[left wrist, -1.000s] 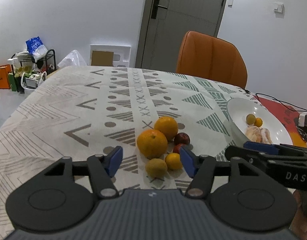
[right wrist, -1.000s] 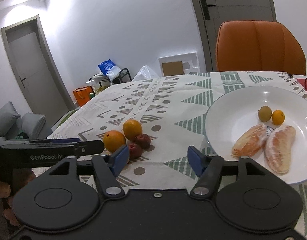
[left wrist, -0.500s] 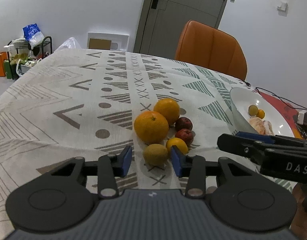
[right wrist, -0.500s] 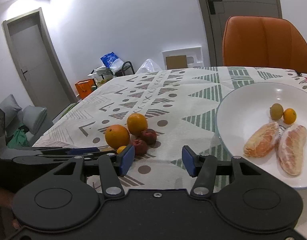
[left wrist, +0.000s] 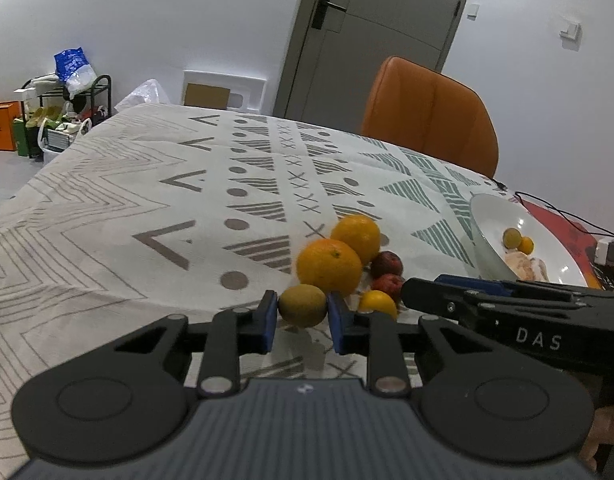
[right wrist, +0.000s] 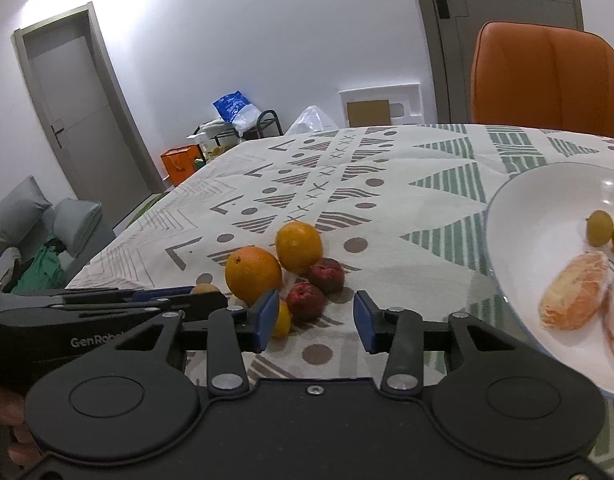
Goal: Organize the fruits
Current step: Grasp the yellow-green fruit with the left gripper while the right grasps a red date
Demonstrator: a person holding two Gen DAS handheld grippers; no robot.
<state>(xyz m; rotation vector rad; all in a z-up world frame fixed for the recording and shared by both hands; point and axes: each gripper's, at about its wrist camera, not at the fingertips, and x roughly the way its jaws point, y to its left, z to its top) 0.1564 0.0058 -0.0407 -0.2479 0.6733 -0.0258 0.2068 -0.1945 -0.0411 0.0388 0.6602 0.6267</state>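
Nearest to you, the left gripper (left wrist: 300, 322) has just closed: its blue fingers (left wrist: 267, 320), spread wide a second ago, now pinch the greenish-brown fruit (left wrist: 302, 305) from both sides at the near edge of the pile. The fruit rests on or just above the table (left wrist: 107, 216); which cannot be told. Judge this grasp as made, so the next step is to lift and carry it.

The right gripper (right wrist: 315, 318) has also been narrowing, but its fingers (right wrist: 267, 314) remain apart with nothing pressed between them. A small yellow fruit (right wrist: 282, 320) lies just behind its left finger, and a dark red fruit (right wrist: 306, 300) sits in the gap further on. Expect to align on one of these before closing.

Just beyond, two oranges (left wrist: 329, 266) and a second red fruit (right wrist: 327, 275) stay clustered, touching one another.

To the right, the white plate (right wrist: 519, 216) already holds two peeled citrus pieces (right wrist: 575, 294) and two small fruits (right wrist: 599, 228). It is the likely destination. Five fruits stay loose on the table besides the one gripped, so the task is judged partly done.

Far off stands an orange chair (left wrist: 431, 112).
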